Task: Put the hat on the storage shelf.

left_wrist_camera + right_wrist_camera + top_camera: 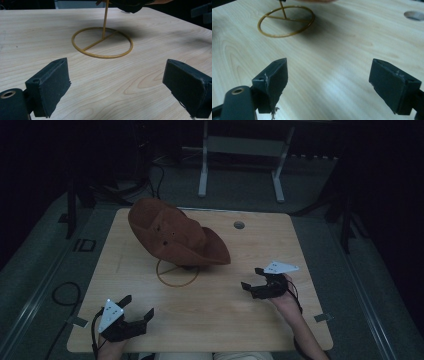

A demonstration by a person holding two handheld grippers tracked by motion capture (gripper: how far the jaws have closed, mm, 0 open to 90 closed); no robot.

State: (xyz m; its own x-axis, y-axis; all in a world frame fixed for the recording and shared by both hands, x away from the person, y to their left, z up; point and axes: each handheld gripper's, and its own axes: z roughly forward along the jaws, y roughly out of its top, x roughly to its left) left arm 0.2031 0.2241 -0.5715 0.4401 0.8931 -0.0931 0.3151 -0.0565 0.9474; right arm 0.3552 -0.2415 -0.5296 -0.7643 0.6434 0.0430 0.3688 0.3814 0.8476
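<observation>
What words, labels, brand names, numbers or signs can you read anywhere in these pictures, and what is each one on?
"ID": this seems to stand in dark letters on the floor left of the table, though it is dim and small, so the reading is unsure.
No text can be read on the hat, its wire stand, the table or either gripper.

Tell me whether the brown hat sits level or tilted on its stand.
Tilted: the brown felt hat slopes on the yellow wire stand, brim low toward the right.
</observation>
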